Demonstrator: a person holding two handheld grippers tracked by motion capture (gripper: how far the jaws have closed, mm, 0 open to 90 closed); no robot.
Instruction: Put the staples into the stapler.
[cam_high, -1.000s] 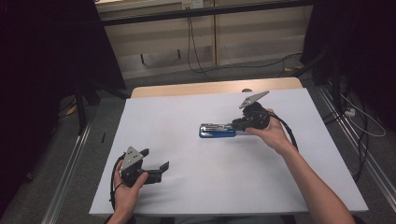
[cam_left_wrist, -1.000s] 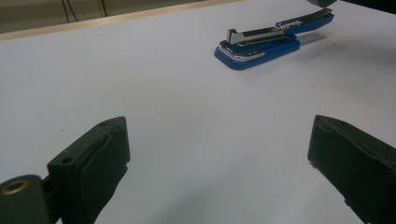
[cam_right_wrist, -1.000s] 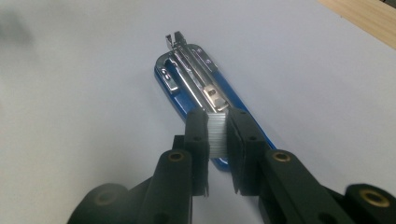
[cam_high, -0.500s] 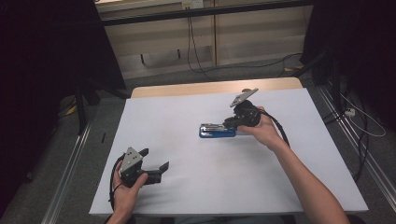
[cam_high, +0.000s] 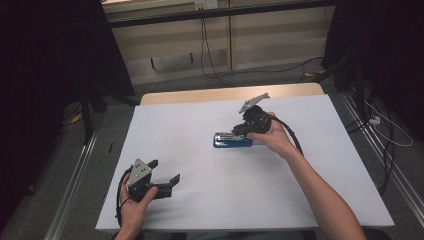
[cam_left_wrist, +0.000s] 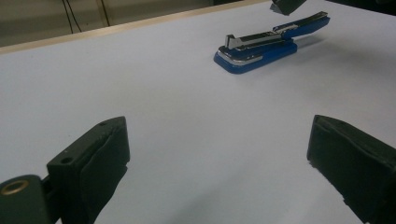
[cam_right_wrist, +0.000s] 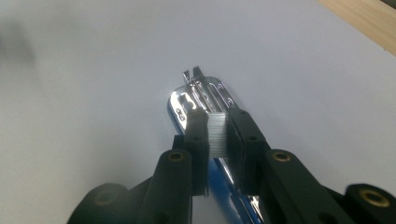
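Stapler (cam_high: 232, 140): we see a blue body with chrome magazine, lying flat on the white table, right of centre | Staple strip (cam_right_wrist: 216, 134): we note a pale ribbed block, upright, clamped just above the stapler's open magazine.

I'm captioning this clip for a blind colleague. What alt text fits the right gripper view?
The right gripper pinches a strip of staples between its two black jaws, just above an open blue stapler with a shiny metal tray. The stapler lies on a white table.
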